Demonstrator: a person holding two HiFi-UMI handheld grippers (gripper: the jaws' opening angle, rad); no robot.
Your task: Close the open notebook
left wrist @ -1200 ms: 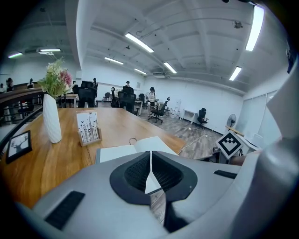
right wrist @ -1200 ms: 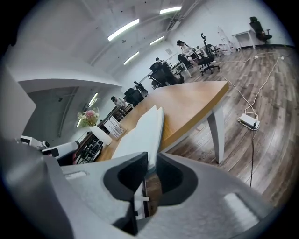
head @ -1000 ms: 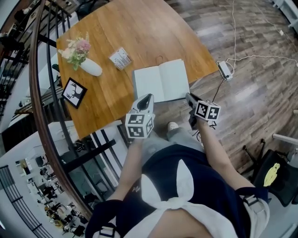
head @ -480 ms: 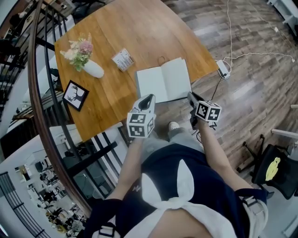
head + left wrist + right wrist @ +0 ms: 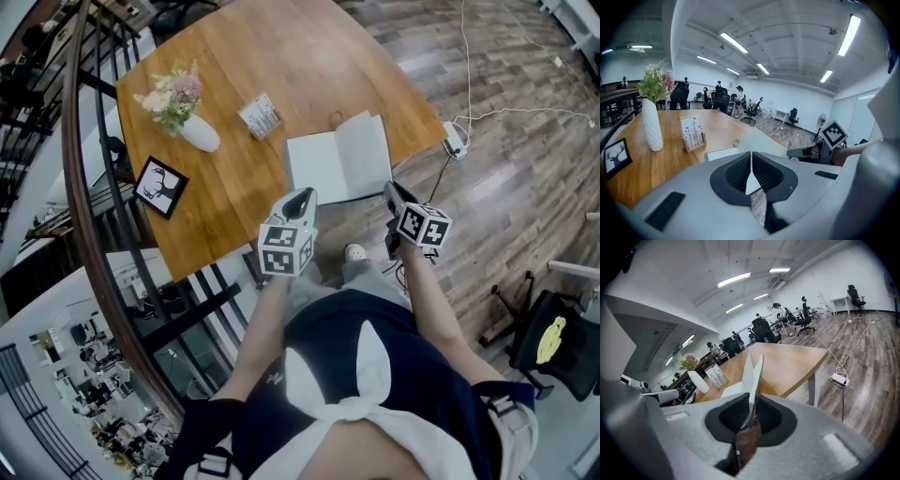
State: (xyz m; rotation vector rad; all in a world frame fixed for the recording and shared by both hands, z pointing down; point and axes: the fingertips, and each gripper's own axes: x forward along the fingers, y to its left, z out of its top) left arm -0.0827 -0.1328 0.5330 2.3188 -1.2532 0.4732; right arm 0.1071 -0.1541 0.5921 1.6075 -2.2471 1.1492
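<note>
The notebook [image 5: 321,171] is being shown open in the head view, near the lower right edge of the wooden counter [image 5: 281,66], just above the centre of the frame. Its spine is running roughly top to bottom of the frame with a slight lean. Its left page is lying flat, while its right half is being shown tilted, with the right gripper [image 5: 391,193] pointing in at its lower corner from the lower right. The left gripper [image 5: 300,199] is being held just below the lower edge of the flat page, apart from it as far as can be told. The right gripper is therefore judged to be the nearer to the half that has to travel. The coming move is turning on that half being swung over the spine toward the left of the frame and laid on the flat page.

In the left gripper view, the left gripper [image 5: 750,157] is being seen with its pads brought together at the tips and nothing between them. The notebook [image 5: 723,153] is lying just beyond, at centre frame. Its flat page is lying to the left and its raised half is sloping up to the right, where the right gripper [image 5: 800,152] is being seen at its edge.

In the right gripper view, the right gripper [image 5: 751,404] is being seen clamped on the notebook [image 5: 753,373]. Its jaws have just been closing, and the raised white half is standing edge-on between the pads, rising toward centre frame above the counter [image 5: 792,362].
</note>
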